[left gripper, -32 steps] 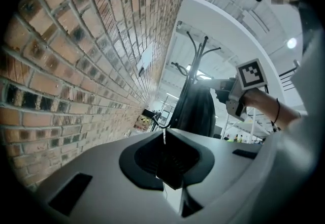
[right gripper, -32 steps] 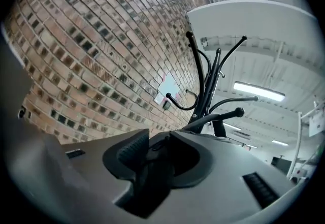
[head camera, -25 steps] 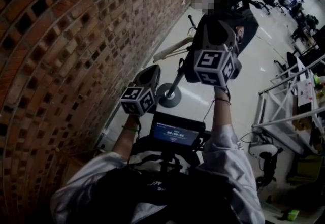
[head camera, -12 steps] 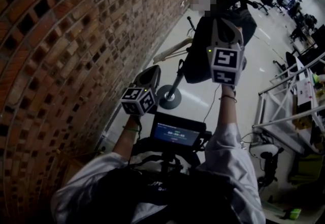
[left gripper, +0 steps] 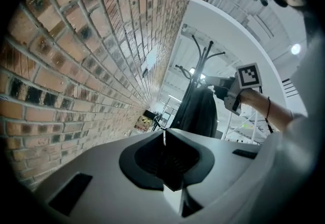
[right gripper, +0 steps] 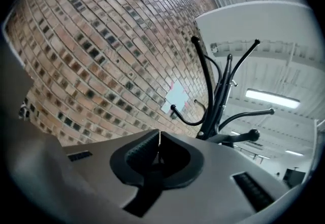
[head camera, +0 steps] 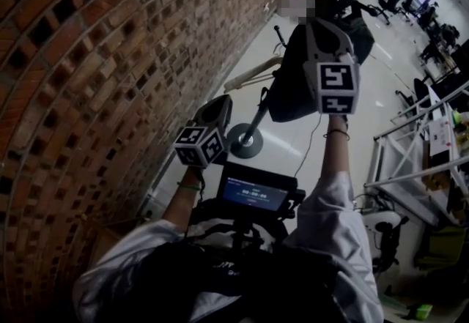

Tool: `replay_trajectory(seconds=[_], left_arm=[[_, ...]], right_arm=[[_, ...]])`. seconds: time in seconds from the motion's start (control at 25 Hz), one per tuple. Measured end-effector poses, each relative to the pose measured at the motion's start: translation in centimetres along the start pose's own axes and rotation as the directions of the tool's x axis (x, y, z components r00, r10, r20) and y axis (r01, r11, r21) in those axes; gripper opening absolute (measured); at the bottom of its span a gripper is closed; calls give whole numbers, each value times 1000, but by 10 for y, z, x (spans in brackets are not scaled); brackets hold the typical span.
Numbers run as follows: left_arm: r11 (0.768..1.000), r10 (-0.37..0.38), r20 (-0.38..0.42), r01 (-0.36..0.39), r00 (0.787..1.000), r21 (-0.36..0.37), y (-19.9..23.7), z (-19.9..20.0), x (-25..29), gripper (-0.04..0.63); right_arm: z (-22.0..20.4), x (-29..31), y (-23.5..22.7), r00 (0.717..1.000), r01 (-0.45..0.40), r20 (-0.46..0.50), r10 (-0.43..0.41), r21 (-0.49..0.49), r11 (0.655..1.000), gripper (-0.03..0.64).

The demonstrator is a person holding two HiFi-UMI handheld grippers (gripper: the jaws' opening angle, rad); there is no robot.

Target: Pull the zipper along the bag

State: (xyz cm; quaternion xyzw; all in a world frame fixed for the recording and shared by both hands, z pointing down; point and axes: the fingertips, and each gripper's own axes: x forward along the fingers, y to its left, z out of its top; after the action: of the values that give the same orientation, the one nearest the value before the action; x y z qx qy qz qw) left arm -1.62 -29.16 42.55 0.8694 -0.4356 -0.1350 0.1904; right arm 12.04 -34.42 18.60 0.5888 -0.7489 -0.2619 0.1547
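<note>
A dark fabric bag hangs from a black metal coat stand. The stand's round base sits on the pale glossy floor, close to the foot of a red brick wall.

The right gripper is held high and level, its front end at the bag's upper right edge as the left gripper view shows it. Whether it touches the fabric cannot be told. Its own view looks past the bag at the stand's curved hooks and the bricks. There its jaws stand pressed together, with only a thin seam showing and nothing visible between them.

The left gripper hangs lower and nearer the wall, well apart from the bag and pointing level towards the stand. Its jaws are also closed tight, with nothing between them.

The wall runs along the whole left side, leaving only a narrow strip beside the left gripper. To the right of the stand the floor lies open as far as the white metal racks at the right edge. A black screen device sits at the person's chest, below both grippers.
</note>
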Motion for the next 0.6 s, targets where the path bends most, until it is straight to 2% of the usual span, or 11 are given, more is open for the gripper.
replay_trajectory(seconds=[0.04, 0.12, 0.24, 0.4, 0.48, 0.6], left_arm=[[1000, 4, 0, -4, 1000, -3, 2, 1, -1, 18], [1000, 12, 2, -12, 1000, -7, 6, 1, -1, 18], [999, 25, 10, -24, 1000, -21, 11, 4, -3, 18], [999, 45, 5, -45, 999, -30, 14, 5, -3, 18], [999, 41, 8, -41, 999, -28, 15, 5, -3, 18], [999, 36, 9, -36, 999, -29, 16, 4, -2, 18]], right_arm=[[0, 0, 3, 1000, -12, -1, 12, -6, 1000, 8], [-1, 2, 3, 1000, 18, -19, -20, -76, 997, 8], [-9, 7, 8, 997, 10, -69, -24, -190, 982, 8], [-25, 8, 7, 989, 15, -138, -57, -285, 958, 8], [-27, 6, 5, 988, 17, -144, -59, -275, 961, 8], [-24, 1, 4, 993, 9, -110, -32, -197, 980, 6]])
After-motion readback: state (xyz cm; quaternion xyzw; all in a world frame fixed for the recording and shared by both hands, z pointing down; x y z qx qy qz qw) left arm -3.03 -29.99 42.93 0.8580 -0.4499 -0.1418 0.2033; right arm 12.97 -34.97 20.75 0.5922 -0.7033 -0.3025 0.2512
